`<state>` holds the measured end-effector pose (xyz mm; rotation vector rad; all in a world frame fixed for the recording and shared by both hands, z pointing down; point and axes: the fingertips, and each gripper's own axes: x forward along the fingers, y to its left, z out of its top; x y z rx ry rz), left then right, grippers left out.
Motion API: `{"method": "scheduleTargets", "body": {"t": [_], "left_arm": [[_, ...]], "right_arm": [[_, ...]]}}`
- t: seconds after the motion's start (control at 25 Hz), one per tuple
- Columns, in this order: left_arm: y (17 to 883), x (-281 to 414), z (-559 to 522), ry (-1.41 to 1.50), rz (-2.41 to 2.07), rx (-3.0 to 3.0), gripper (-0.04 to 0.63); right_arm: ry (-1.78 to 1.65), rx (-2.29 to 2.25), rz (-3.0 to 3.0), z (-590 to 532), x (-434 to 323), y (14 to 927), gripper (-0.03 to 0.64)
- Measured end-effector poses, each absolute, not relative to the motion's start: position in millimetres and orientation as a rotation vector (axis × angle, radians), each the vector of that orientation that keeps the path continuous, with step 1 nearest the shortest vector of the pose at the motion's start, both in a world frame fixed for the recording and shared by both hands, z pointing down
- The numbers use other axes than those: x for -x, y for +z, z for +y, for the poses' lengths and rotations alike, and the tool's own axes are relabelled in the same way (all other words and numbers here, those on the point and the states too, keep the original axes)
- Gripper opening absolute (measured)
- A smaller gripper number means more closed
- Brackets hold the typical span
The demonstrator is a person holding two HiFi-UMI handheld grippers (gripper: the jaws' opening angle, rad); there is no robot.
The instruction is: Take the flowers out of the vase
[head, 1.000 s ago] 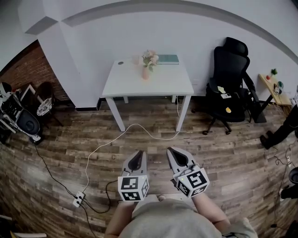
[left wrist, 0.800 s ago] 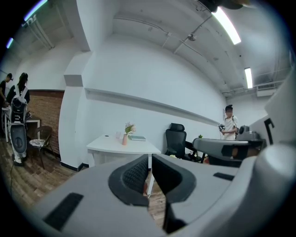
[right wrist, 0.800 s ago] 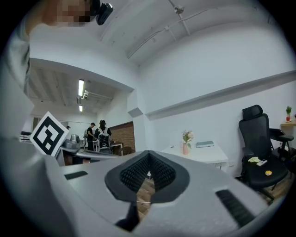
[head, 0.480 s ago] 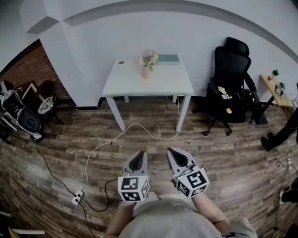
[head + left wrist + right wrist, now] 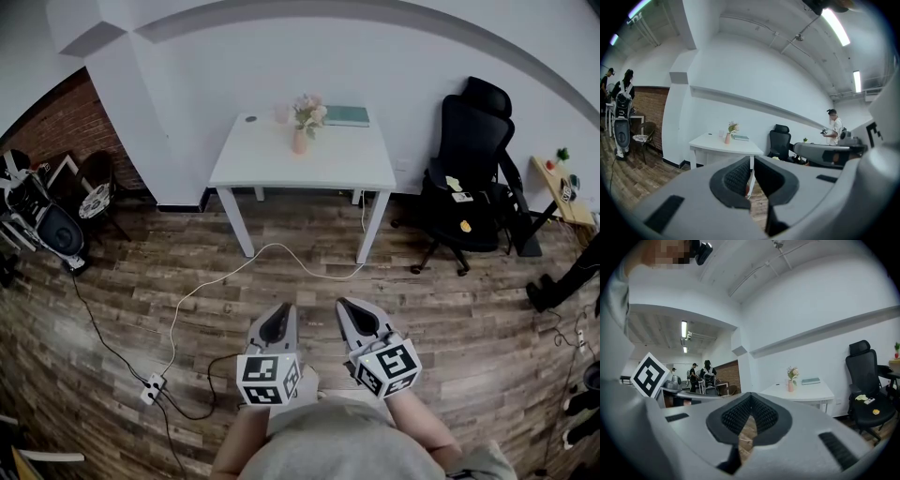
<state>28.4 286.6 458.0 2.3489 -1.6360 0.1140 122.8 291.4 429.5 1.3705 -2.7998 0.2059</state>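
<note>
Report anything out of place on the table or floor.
Nothing spilled or tipped: the vase stands upright on the table, flowers in it. Only oddity: a loose white cable snakes across the floor in front of the table, a possible trip hazard.

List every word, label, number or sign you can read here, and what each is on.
No readable text in any view.
Cubes on the left gripper and right gripper: black-and-white square markers only, no letters or digits.
Green book on the white table: cover too small to read.
Papers on the black chair: too small to read.
</note>
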Motion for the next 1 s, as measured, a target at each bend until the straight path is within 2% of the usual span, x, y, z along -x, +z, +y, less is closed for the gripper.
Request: {"method": "scheduleTargets", "body": {"t": [0.76, 1.0], "left_arm": [[471, -10, 175, 0.122, -1.598, -2.363, 0.026], [467, 10, 116, 0.125, -1.586, -2.366, 0.034]], "right_arm": [[0.223, -1.397, -2.779, 176, -107, 442, 0.000], [0.255, -1.408, -2.755, 116, -91, 442, 0.028]]}}
